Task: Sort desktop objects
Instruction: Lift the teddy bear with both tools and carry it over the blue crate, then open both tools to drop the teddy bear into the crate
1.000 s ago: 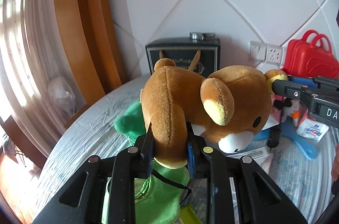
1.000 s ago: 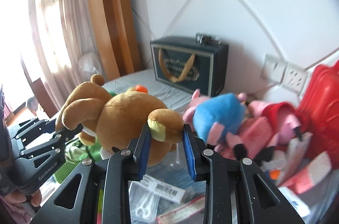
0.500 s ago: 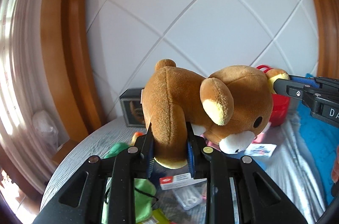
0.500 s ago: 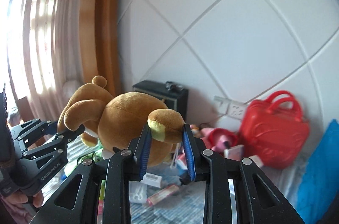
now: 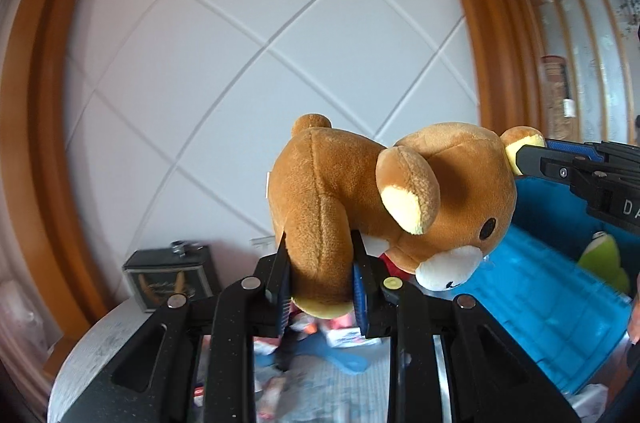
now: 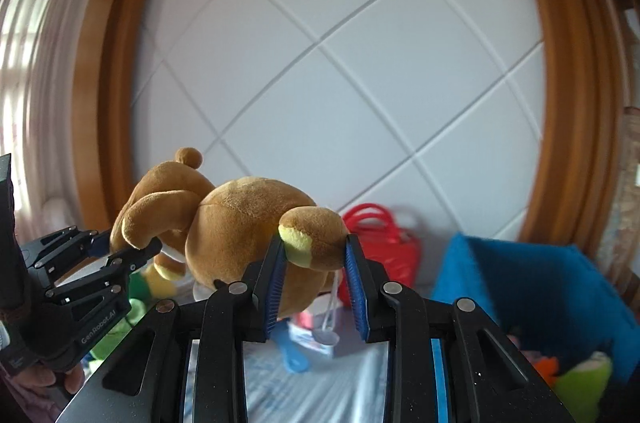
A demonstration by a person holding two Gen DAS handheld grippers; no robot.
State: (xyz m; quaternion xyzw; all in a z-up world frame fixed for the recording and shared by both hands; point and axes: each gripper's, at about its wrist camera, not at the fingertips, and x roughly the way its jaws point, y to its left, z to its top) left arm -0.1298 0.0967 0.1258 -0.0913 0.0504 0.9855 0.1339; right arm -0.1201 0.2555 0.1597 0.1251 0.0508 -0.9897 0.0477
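A brown plush bear (image 5: pixel 400 195) hangs in the air between both grippers, high above the table. My left gripper (image 5: pixel 320 287) is shut on one of its legs; in the right wrist view the left gripper (image 6: pixel 128 247) comes in from the left edge. My right gripper (image 6: pixel 314 269) is shut on the bear's yellow-lined ear (image 6: pixel 310 237); from the left wrist view the right gripper (image 5: pixel 532 155) reaches in from the right edge. The bear (image 6: pixel 248 227) lies roughly level, face down.
An open blue fabric bin (image 5: pixel 560 307) stands at the right, with green and orange toys inside (image 6: pixel 576 375). A red bag (image 6: pixel 380 243) and a dark box (image 5: pixel 168 279) stand by the quilted white wall. Packets and a blue toy (image 5: pixel 336 355) litter the grey table below.
Both grippers have lifted the bear together and swung it right. The table clutter has dropped low in view, and the blue bin has come into sight at the right.
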